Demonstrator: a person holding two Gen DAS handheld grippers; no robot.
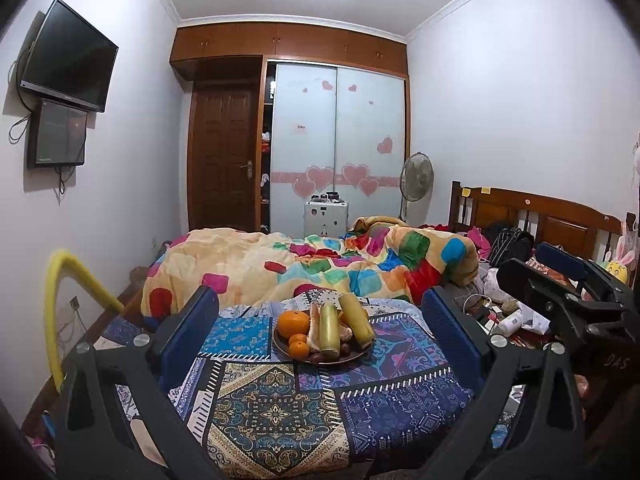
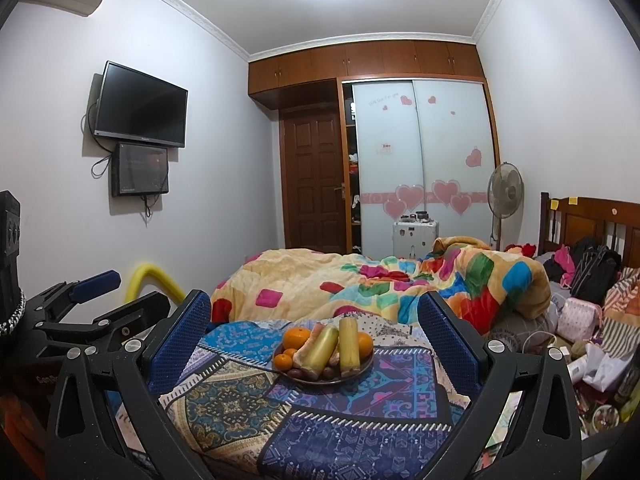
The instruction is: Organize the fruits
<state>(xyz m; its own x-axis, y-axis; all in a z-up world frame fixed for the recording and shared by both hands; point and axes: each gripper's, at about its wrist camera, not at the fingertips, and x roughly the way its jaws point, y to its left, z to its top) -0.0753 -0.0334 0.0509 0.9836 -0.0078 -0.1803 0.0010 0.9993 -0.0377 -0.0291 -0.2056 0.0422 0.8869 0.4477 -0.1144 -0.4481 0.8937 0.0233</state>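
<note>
A dark round plate [image 1: 354, 356] [image 2: 360, 370] of fruit sits on a patterned blue cloth [image 1: 280, 400] [image 2: 240, 400]. It holds a large orange [image 1: 294, 323] [image 2: 297, 338], small tangerines [image 1: 299, 350], two yellow-green cane pieces [image 1: 330, 330] [image 2: 348, 344], peeled citrus and dark small fruits. My left gripper [image 1: 320, 320] is open and empty, held back from the plate. My right gripper [image 2: 316, 320] is open and empty, also short of the plate. The right gripper shows at the right in the left wrist view [image 1: 560, 276]; the left gripper shows at the left in the right wrist view [image 2: 92, 296].
A bed with a colourful blanket [image 1: 320, 264] lies behind the cloth. Clutter of bags and bottles [image 2: 580, 344] lies at right. A yellow curved tube [image 1: 60, 292] stands at left. A wardrobe, door, fan and wall screens are farther back.
</note>
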